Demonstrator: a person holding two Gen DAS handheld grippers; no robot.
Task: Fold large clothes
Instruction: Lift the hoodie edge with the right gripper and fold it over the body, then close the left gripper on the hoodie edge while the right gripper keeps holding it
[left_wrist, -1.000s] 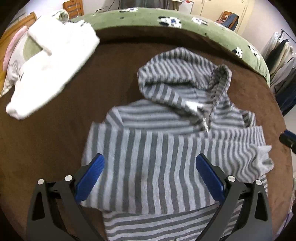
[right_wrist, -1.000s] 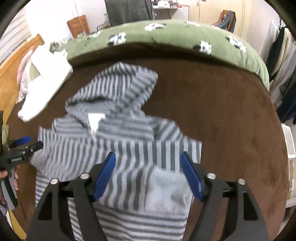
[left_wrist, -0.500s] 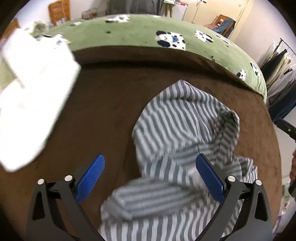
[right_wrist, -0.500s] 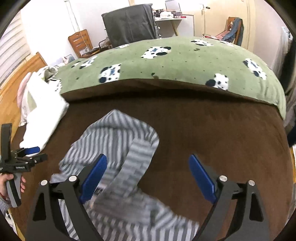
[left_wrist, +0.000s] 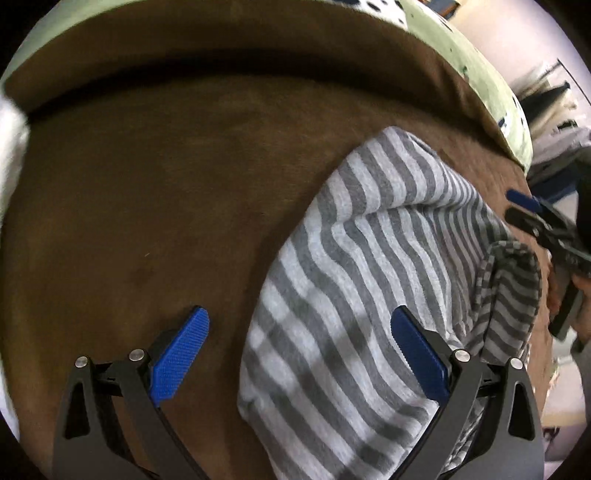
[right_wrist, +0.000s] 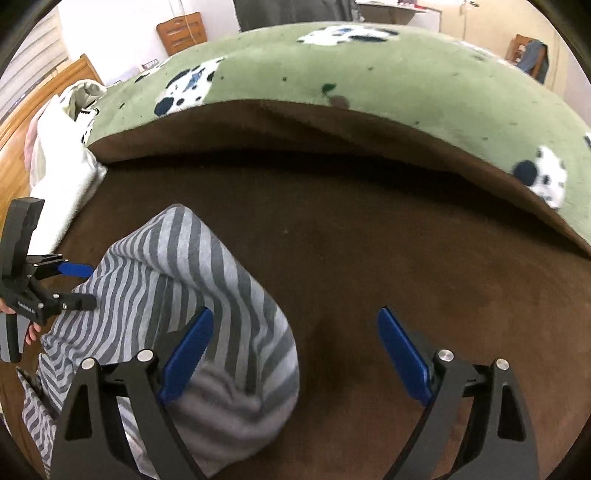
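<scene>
The left gripper (left_wrist: 299, 349) hangs with its blue pads spread wide, gripping nothing; its right pad is over the striped hoodie (left_wrist: 369, 295), its left pad over bare brown blanket (left_wrist: 147, 184). The right gripper (right_wrist: 295, 354) is equally wide and empty, its left pad above the hoodie's hood. The hoodie lies on the brown blanket, a green spotted cover (right_wrist: 369, 85) beyond

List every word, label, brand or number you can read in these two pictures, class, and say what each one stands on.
Small white print on the side of the left gripper, seen from the right wrist: too small and blurred to read.
Striped hoodie: no print or label showing.
Green blanket: only animal patches, no words.
Nothing else carries text.
</scene>
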